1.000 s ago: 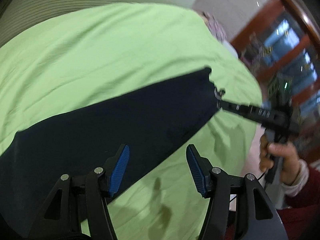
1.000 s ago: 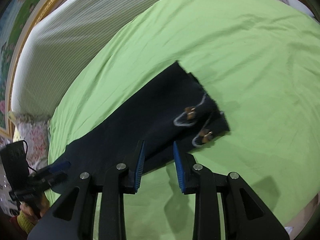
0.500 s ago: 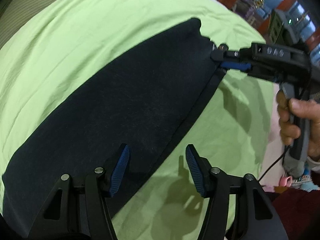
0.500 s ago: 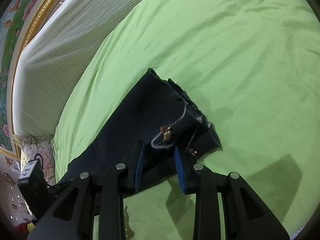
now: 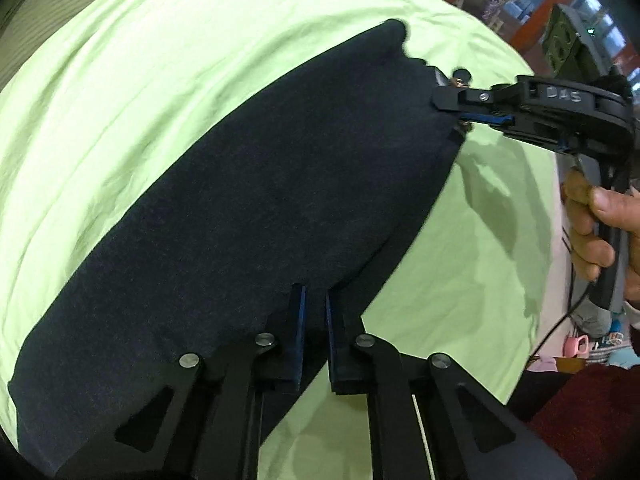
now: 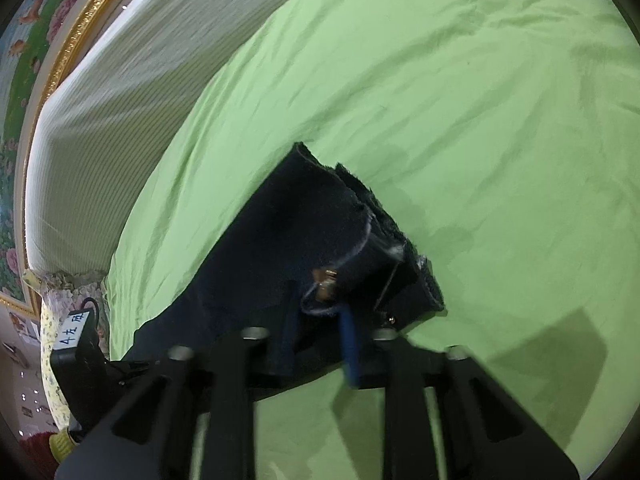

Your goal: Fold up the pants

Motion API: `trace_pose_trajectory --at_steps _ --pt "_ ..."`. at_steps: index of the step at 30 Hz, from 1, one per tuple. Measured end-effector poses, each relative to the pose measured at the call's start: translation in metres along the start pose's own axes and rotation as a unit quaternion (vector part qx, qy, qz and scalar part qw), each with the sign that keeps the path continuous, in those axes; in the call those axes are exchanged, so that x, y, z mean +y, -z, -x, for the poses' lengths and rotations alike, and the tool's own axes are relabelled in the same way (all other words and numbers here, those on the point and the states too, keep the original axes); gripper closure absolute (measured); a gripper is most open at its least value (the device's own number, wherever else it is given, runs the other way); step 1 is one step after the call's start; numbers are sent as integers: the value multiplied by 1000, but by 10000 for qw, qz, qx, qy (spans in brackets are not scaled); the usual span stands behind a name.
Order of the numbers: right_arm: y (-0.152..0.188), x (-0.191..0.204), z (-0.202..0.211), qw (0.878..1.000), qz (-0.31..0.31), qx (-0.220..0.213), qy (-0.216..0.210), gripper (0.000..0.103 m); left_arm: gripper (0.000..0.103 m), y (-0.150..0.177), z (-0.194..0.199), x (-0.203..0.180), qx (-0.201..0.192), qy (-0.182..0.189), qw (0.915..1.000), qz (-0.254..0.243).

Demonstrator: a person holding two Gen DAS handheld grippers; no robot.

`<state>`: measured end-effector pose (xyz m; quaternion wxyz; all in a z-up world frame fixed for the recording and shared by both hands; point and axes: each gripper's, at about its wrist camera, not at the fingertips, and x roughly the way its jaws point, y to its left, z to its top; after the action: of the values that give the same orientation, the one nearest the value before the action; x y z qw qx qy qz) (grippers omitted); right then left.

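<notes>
Dark navy pants [image 5: 248, 208] lie stretched along a green bedsheet [image 5: 120, 92]. My left gripper [image 5: 315, 304] is shut on the near long edge of the pants. In the left wrist view my right gripper [image 5: 454, 110] grips the far waistband end. In the right wrist view my right gripper [image 6: 318, 320] is closed around the waistband [image 6: 348, 240], where gold drawstring tips [image 6: 326, 278] show. The left gripper's body [image 6: 84, 356] shows at the far left end of the pants.
A striped white headboard cushion [image 6: 132, 80] with a gold frame [image 6: 64, 48] borders the bed. A floral pillow [image 6: 60, 308] lies at the far left corner. The bed's edge [image 5: 556, 264] runs on the right, with floor clutter and a cable beyond.
My left gripper moved forward and closed on the pants' edge. My right gripper moved onto the waistband and its jaws now sit around it.
</notes>
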<state>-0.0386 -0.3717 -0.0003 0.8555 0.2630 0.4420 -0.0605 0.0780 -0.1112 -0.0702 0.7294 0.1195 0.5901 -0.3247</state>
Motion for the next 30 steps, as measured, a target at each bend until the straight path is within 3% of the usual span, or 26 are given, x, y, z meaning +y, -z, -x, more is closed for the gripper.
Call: trace_pose_trajectory --at_steps 8,16,21,23,25,27,30 --pt "-1 2 21 9998 139 -97 -35 97 99 3 20 -8 -121 414 9989 -196" --pt "5 -8 12 9995 78 153 246 96 98 -10 12 5 68 479 9988 -88" --pt "2 -16 22 9995 -159 101 251 84 80 -22 19 0 -47 564 9984 35" --pt "3 -23 30 9994 -241 38 265 68 78 -32 26 3 -149 638 9978 112" --pt "5 -27 36 9992 -350 -26 188 57 67 -45 30 9 -230 695 9970 232" --pt "9 -34 39 9987 -498 -62 94 55 59 -58 31 13 -283 760 9961 355" --pt "15 -39 32 9979 -645 32 3 55 55 -84 24 19 -275 837 9952 437"
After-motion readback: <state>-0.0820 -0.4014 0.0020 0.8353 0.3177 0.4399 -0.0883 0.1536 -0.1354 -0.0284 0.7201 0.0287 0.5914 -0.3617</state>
